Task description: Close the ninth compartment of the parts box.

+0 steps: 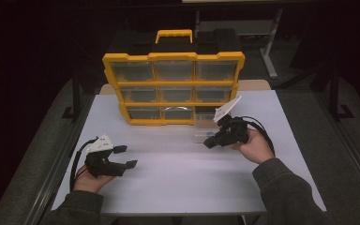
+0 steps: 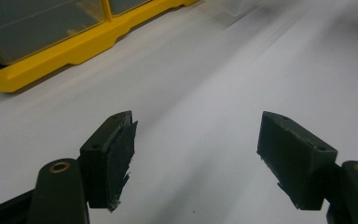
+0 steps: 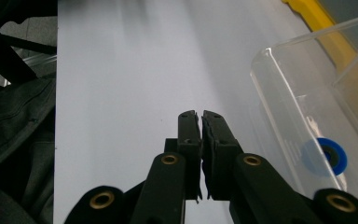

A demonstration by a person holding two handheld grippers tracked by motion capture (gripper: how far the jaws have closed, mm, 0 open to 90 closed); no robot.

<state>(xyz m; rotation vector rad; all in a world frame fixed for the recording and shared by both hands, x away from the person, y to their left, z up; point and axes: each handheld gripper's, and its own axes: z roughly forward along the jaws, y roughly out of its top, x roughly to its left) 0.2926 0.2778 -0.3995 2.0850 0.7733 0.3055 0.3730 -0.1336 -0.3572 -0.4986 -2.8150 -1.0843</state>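
My right jaws: pressed together with nothing between them, pads meeting face to face in the right gripper view.
My right gripper [image 1: 212,142]: tipped down over the white table [image 1: 178,178], towards its far right part, held in my right hand [image 1: 255,146].
Clear drawer [image 3: 317,121]: a see-through plastic bin lying on the table just beside my right jaws, apart from them; in the high view it sits in front of the organiser's bottom right corner [image 1: 203,132].
Blue ring [image 3: 330,157]: a small blue washer-like piece with a dark centre, lying inside the clear drawer near its closer wall.
My left jaws: spread wide, bare table between the pads, gripping nothing.
My left gripper [image 1: 125,157]: low over the near left part of the table, held in my left hand [image 1: 89,182], well apart from the drawer.
Yellow organiser [image 1: 173,86]: standing upright at the far side of the table, three rows of clear-fronted drawers, yellow handle on top; the bottom right slot looks dark and open.
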